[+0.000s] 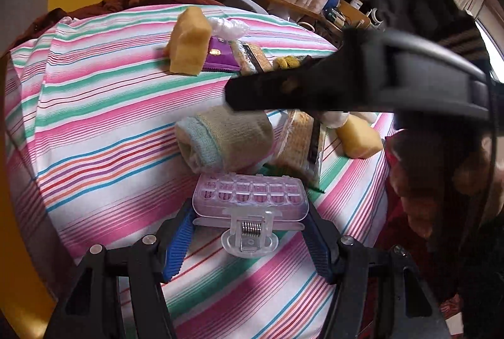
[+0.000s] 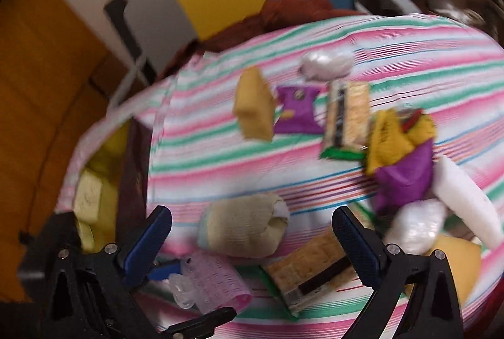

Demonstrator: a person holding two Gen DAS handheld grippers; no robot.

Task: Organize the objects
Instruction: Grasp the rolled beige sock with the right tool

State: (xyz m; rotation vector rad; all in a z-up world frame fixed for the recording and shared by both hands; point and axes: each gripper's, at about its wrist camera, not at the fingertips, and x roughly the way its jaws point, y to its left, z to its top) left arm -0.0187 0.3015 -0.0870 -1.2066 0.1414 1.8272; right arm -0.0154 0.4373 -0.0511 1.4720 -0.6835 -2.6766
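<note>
My left gripper [image 1: 249,232] is shut on a pink hair-roller clip [image 1: 250,202], holding it by both ends just above the striped cloth [image 1: 104,106]. The clip also shows in the right wrist view [image 2: 214,285], with the left gripper's fingers around it. My right gripper [image 2: 252,232] is open and empty, hovering over a rolled beige sock [image 2: 242,227] and a cracker packet [image 2: 312,272]. The right gripper crosses the left wrist view as a dark arm [image 1: 315,83]. The sock [image 1: 220,139] lies just beyond the clip.
A row at the back holds a yellow sponge [image 2: 253,109], a purple packet [image 2: 297,110], a second cracker packet [image 2: 346,115], a white bundle [image 2: 326,63] and a yellow pouch [image 2: 393,137]. More white items and a sponge lie at right. The table's edge drops at left.
</note>
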